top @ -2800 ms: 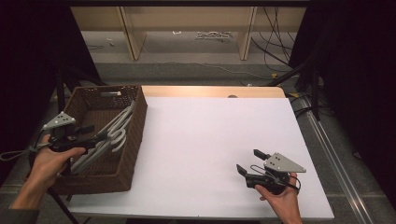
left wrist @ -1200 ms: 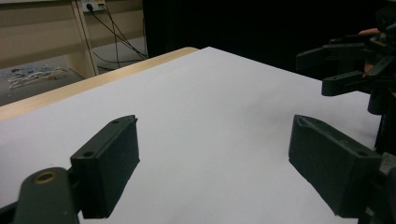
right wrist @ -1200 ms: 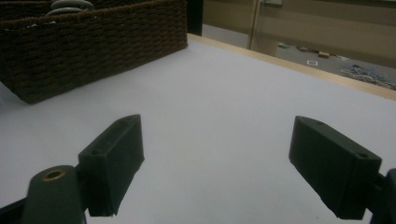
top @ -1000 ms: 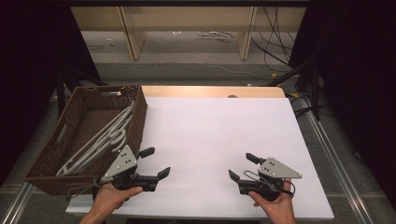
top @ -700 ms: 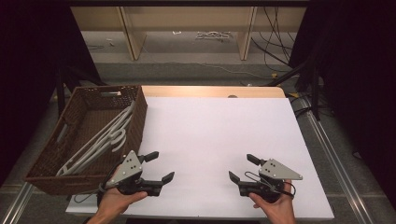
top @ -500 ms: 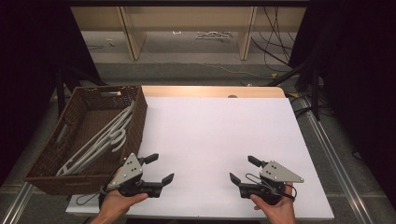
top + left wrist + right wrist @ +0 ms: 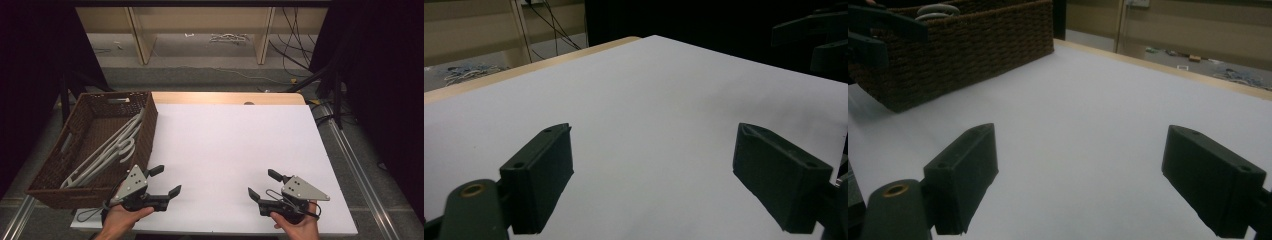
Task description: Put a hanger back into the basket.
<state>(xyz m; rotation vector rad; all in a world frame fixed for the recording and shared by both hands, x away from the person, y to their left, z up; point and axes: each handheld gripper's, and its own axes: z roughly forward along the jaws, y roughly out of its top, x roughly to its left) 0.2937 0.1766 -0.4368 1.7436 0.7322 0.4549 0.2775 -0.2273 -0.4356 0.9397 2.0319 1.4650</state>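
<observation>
High view, surface (image 7: pixel 235 150): white top, wooden strip along far edge; both grippers low at its near edge.
Basket (image 7: pixel 55 172): dark brown wicker, rectangular, on the left side, hanging partly past the surface's left edge.
Hangers (image 7: pixel 107 147): pale grey, several lying lengthwise inside the basket.
Left gripper (image 7: pixel 166 181): held in left hand (image 7: pixel 120 220), just beside the basket's near right corner; fingers spread apart, nothing between them.
Right gripper (image 7: pixel 263 185): held in right hand (image 7: pixel 297 227), well apart from the left; fingers spread, nothing between them.
</observation>
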